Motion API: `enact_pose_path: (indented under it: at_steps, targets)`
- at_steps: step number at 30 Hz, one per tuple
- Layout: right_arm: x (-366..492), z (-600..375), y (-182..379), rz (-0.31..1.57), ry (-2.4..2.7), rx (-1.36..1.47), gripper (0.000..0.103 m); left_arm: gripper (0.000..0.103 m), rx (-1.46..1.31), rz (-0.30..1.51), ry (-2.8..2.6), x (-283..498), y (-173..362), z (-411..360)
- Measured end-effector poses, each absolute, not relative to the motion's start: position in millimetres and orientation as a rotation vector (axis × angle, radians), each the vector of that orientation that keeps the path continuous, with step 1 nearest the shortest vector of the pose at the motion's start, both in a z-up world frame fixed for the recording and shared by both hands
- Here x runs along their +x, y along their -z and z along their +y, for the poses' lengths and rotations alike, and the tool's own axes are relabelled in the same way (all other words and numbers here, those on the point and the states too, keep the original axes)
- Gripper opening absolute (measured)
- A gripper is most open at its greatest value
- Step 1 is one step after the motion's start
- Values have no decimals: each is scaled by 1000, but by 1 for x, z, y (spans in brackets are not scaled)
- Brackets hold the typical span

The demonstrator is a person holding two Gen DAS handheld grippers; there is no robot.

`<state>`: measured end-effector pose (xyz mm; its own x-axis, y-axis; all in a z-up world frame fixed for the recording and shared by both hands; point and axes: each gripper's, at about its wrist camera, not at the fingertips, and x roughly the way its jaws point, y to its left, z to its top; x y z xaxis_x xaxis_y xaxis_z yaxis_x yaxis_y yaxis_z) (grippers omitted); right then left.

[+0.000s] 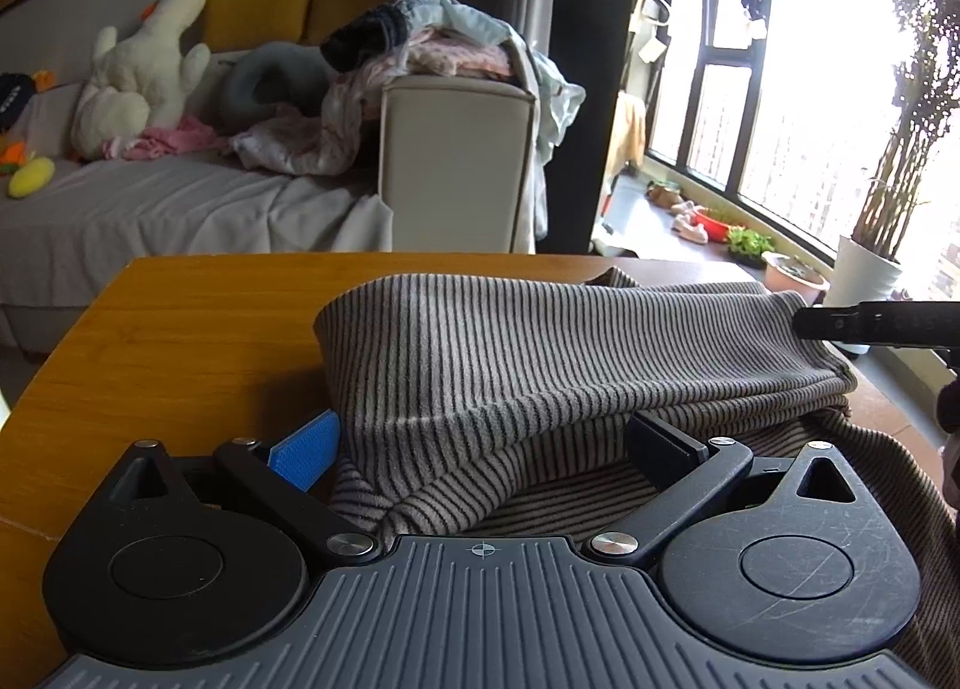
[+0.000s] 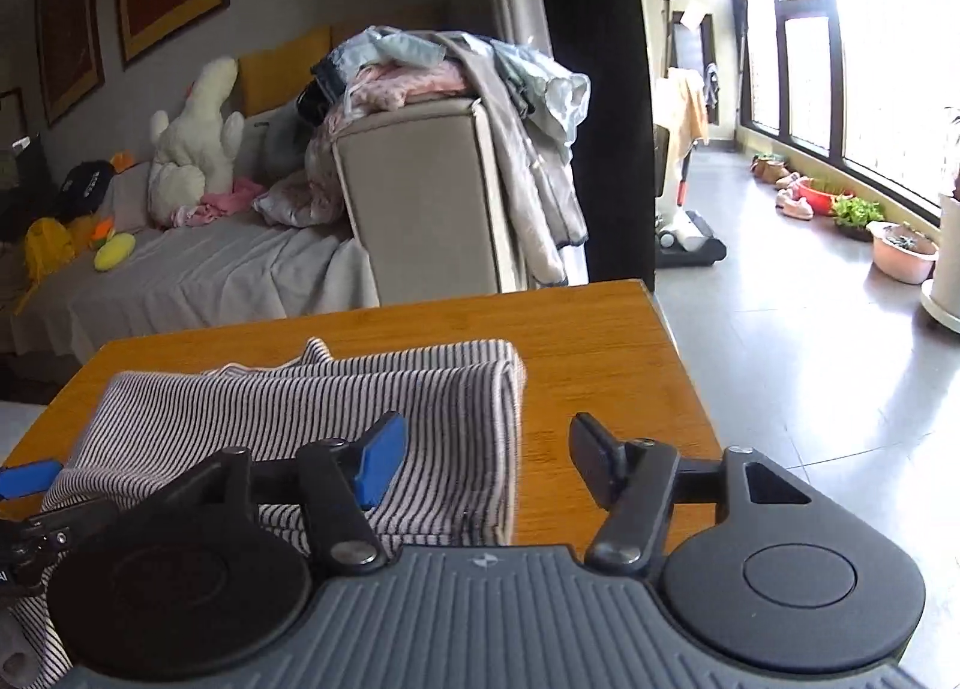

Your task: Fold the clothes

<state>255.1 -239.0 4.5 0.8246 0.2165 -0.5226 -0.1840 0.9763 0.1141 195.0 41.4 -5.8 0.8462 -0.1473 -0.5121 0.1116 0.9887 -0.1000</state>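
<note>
**Striped garment lies folded on the desk, both claws spread wide**

At the far left of the room, a sofa (image 1: 150, 209) under a pale cover holds a white plush toy (image 1: 144, 71) and a small yellow toy (image 1: 30, 177). To its right, a heap of unfolded clothes (image 1: 432, 47) sits piled on the sofa's beige arm, with some pieces hanging down its side.

Nearer, the wooden desk (image 1: 180, 329) carries the striped garment (image 1: 540, 365), grey-brown with thin dark stripes. It lies folded in several layers, its upper fold bulging and rounded at the left edge. The near part of the fabric spills toward the desk's near edge.

The left claw (image 1: 480, 449) sits at the near side of the garment with its fingers spread apart. The blue-padded finger (image 1: 306, 449) lies on the left, just beside the cloth, and the black finger (image 1: 660, 443) is tucked under the overhanging fold on the right. Cloth lies between them, but the fingers do not pinch it.

In the right wrist view the right claw (image 2: 486, 461) is also wide apart. Its blue pad (image 2: 378, 461) hovers over the right part of the garment (image 2: 300, 407), while its black finger (image 2: 594, 461) is over bare desk (image 2: 600, 341) to the right of the cloth's folded edge. It grips nothing.

Far right, a tiled floor (image 2: 810, 359) runs to large windows (image 2: 840, 41), with a pink pot (image 2: 903, 254) and green plants (image 2: 858, 212) along the sill side.
</note>
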Motion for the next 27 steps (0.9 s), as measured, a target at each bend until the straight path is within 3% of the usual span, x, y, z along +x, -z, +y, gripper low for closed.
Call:
enact_pose_path:
  at_steps: [1,7,10,14,22,27]
  targets:
    - [261,-235,-2,580,-228,52,10,103,-69,543,140,195,6,42]
    - [263,-231,-42,452,-249,35,10,103,-98,479,192,193,-5,44]
    - [274,-237,-17,546,-198,5,5,103,-80,455,270,196,-14,33]
    - [275,-245,18,613,-168,-11,5,103,-67,517,303,211,-2,26]
    - [280,-218,-35,513,-269,-87,7,103,-86,558,328,218,10,27]
    - [311,-174,-44,559,-395,-55,11,103,-94,517,319,210,8,30]
